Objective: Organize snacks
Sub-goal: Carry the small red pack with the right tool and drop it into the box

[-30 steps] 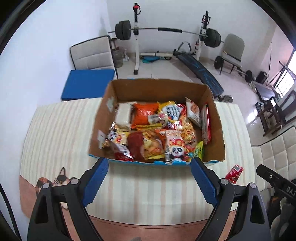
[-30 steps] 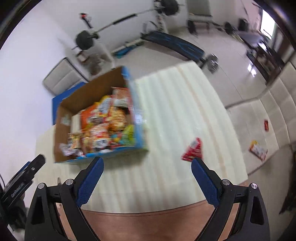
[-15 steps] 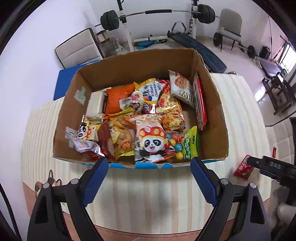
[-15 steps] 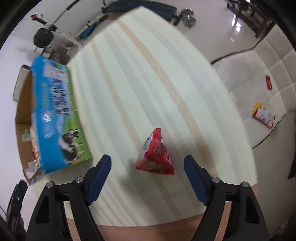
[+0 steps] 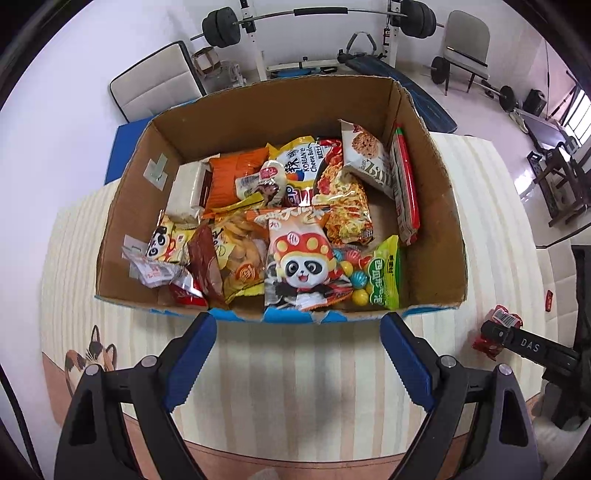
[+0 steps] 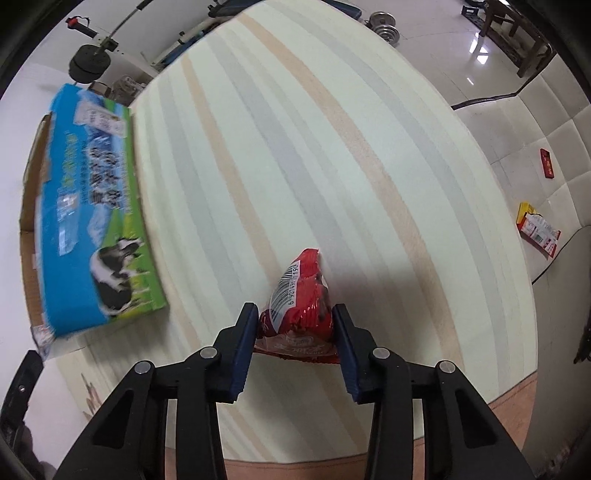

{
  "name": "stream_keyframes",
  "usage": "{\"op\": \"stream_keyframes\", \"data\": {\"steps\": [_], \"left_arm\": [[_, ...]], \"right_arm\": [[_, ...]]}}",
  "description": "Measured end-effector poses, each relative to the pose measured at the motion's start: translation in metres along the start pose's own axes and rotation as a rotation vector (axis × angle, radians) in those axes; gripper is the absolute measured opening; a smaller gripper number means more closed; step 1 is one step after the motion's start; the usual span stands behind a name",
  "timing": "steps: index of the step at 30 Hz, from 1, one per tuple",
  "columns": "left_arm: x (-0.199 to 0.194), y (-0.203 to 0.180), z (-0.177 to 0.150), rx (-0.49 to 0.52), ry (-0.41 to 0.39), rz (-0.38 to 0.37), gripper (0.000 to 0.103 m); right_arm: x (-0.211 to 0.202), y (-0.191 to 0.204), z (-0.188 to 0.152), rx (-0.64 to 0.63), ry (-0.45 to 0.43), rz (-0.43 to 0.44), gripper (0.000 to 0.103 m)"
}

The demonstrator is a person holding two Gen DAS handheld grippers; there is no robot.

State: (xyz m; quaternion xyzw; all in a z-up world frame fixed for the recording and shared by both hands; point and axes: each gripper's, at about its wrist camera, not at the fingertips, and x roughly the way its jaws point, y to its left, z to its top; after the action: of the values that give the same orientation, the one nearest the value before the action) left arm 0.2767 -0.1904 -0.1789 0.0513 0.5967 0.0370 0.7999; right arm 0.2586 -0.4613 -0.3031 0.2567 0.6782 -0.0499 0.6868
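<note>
A cardboard box [image 5: 255, 110] full of snack packets stands on the striped table cover; a panda packet [image 5: 299, 266] lies near its front wall. My left gripper [image 5: 295, 332] hangs open just in front of the box with nothing between its fingers. A red snack packet [image 6: 299, 310] with a barcode lies on the cover to the right of the box [image 6: 96, 206], whose outer side is blue and green with a cow print. My right gripper [image 6: 295, 321] is shut on this packet, both blue pads pressing its sides. In the left wrist view the same packet [image 5: 498, 328] shows at the right, partly hidden by the other gripper.
Two snack packets [image 6: 539, 232] [image 6: 546, 168] lie on the padded cream surface beyond the table's right edge. A barbell rack [image 5: 314, 22], a bench and chairs stand behind the table. A cat picture [image 5: 96, 350] marks the cover's front left corner.
My right gripper dropped toward the table and shut its jaws on the red packet. The left gripper came down closer to the box, then held still, open.
</note>
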Motion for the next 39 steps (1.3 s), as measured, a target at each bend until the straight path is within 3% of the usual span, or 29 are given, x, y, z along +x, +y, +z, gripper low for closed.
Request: {"op": "stream_keyframes", "data": {"steps": [6,10,13,16,22,27,35,38,39], "left_arm": [[-0.023,0.029,-0.002,-0.061,-0.01,-0.082,0.091],[-0.041,0.049,0.013,-0.066,-0.032,-0.131,0.091],[-0.048,0.057,0.028,-0.046,-0.057,-0.133,0.099],[-0.049,0.062,0.048,-0.023,-0.091,-0.106,0.099],[-0.022,0.072,0.084,-0.015,-0.075,-0.092,0.099],[0.012,0.083,0.101,-0.03,-0.019,-0.079,0.099],[0.046,0.088,0.109,-0.03,0.056,-0.126,0.099],[0.047,0.09,0.109,-0.025,0.057,-0.124,0.099],[0.047,0.091,0.11,-0.024,0.057,-0.126,0.099]], "right_arm": [[-0.05,0.031,-0.022,-0.064,-0.059,0.091,0.044],[-0.099,0.074,-0.03,-0.145,-0.127,0.154,0.044],[-0.127,0.117,-0.028,-0.203,-0.151,0.198,0.044],[-0.136,0.155,-0.019,-0.259,-0.167,0.205,0.044],[-0.113,0.218,0.011,-0.329,-0.149,0.145,0.044],[-0.077,0.23,0.03,-0.337,-0.117,0.091,0.044],[-0.036,0.236,0.051,-0.311,-0.066,0.03,0.045],[-0.031,0.237,0.054,-0.307,-0.059,0.012,0.058],[-0.03,0.237,0.054,-0.305,-0.057,0.005,0.068]]}}
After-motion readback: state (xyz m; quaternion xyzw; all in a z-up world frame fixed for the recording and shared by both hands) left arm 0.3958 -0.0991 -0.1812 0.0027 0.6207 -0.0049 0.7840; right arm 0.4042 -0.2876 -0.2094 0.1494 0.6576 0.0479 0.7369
